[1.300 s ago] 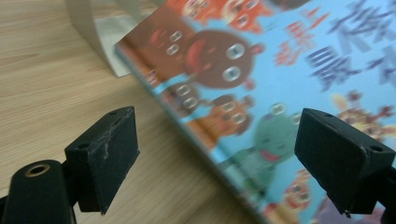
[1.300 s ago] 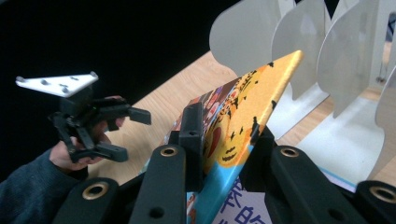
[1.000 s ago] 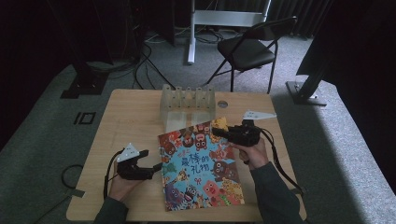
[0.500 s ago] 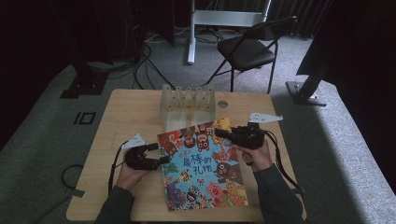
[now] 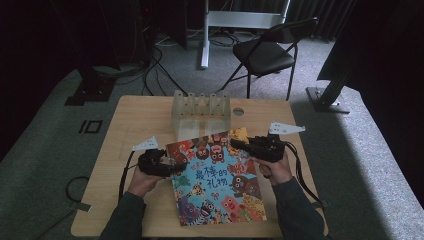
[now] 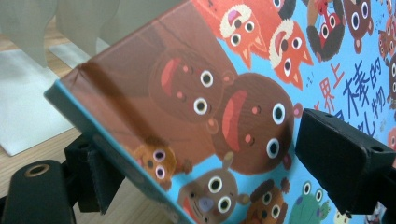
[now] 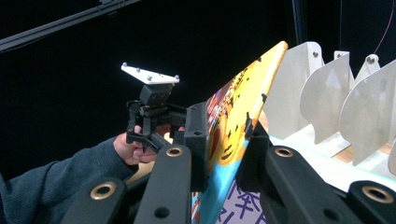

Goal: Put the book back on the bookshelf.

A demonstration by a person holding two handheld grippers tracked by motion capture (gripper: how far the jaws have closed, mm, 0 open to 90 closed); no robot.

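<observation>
Wooden tabletop [image 5: 130, 125] carries one picture book [image 5: 215, 180] and one divider rack [image 5: 201, 106]. Two hand-held grippers clamp the book: left hand-held gripper [image 5: 170, 167] on its left edge, right hand-held gripper [image 5: 239, 144] on its top corner.

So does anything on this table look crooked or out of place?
Only the picture book: it lies at an angle to the table edges, its far end tipped up toward the white rack, with the left tool and right tool clamped on its far corners. Nothing looks spilled or damaged.
</observation>
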